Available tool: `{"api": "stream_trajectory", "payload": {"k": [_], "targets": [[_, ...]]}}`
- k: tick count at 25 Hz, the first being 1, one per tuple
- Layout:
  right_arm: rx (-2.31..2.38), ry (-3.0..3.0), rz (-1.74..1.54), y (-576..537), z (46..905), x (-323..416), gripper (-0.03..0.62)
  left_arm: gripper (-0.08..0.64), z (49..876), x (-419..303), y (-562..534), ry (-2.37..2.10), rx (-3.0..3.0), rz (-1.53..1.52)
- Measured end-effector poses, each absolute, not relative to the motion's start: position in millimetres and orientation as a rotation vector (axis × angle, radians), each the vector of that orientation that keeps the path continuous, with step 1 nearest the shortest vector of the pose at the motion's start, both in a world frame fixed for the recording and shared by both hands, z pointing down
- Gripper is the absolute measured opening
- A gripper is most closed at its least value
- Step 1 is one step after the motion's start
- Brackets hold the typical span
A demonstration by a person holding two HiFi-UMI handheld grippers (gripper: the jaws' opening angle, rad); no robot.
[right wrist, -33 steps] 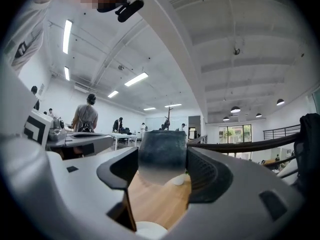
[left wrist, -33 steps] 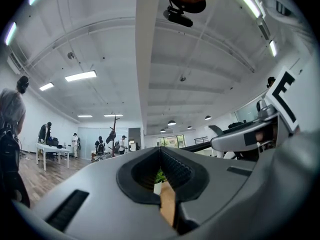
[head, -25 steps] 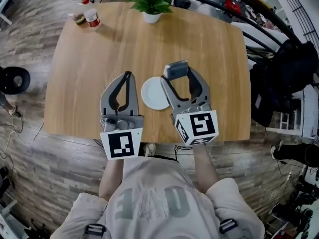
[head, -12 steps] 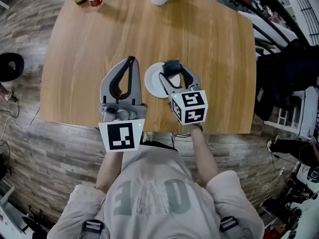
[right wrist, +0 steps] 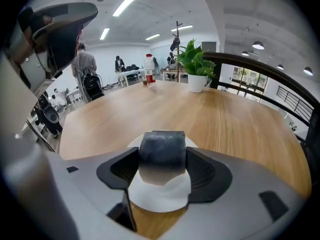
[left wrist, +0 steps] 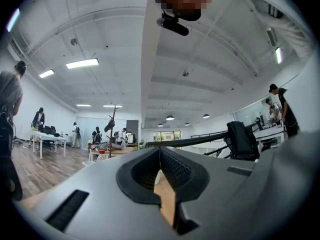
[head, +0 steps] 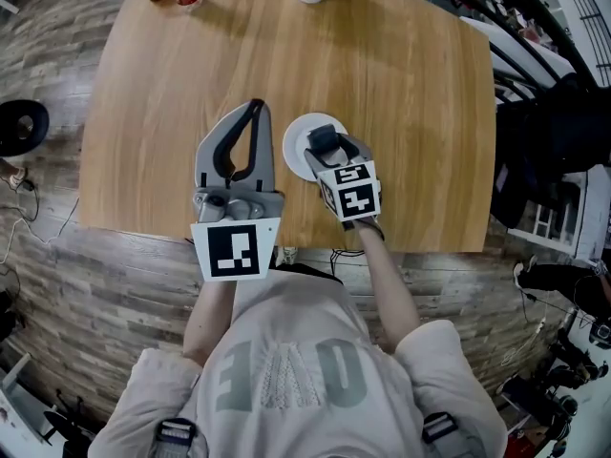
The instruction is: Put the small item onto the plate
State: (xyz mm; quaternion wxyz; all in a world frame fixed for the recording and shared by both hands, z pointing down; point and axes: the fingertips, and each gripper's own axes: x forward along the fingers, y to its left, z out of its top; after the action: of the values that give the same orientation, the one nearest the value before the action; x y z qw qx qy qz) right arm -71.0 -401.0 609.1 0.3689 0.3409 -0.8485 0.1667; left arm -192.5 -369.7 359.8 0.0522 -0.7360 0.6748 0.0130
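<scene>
Right gripper view shows me the right gripper [right wrist: 162,170] closed on the small item [right wrist: 161,149], a dark grey rounded piece held by its two sides between the pads. Directly under it lies the white plate [right wrist: 159,198] on the wooden table [right wrist: 235,119]. I cannot tell if the underside of the item already touches the plate or hangs just above it. To do this step well, I think I should lower gently until the item rests on the plate, close to its middle and not at the rim. Then I should open the jaws slowly and only a little. After that I should lift straight away, so that the pads do not drag the item or push the light plate. The item looks rounded, so it may roll if I release it from above. The left gripper [left wrist: 160,156] has its jaws together with nothing between them and waits just left of the plate, which is good; it should keep out. Compared with one second ago in the head view, the right gripper has come from the far right edge of the plate to a place over it. It also sits lower, and its marker cube looks smaller. The left gripper has stayed shut beside the plate.
</scene>
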Motion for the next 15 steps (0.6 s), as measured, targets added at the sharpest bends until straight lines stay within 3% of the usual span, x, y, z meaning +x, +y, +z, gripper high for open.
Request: {"api": "stream_trajectory", "payload": {"k": [15], "targets": [[0.834,-2.109,0.483,-398.3,639.5,-77.6,0.301,0.009,364.3,-193.5,-363.0,2.056,-2.23,-0.006]]}}
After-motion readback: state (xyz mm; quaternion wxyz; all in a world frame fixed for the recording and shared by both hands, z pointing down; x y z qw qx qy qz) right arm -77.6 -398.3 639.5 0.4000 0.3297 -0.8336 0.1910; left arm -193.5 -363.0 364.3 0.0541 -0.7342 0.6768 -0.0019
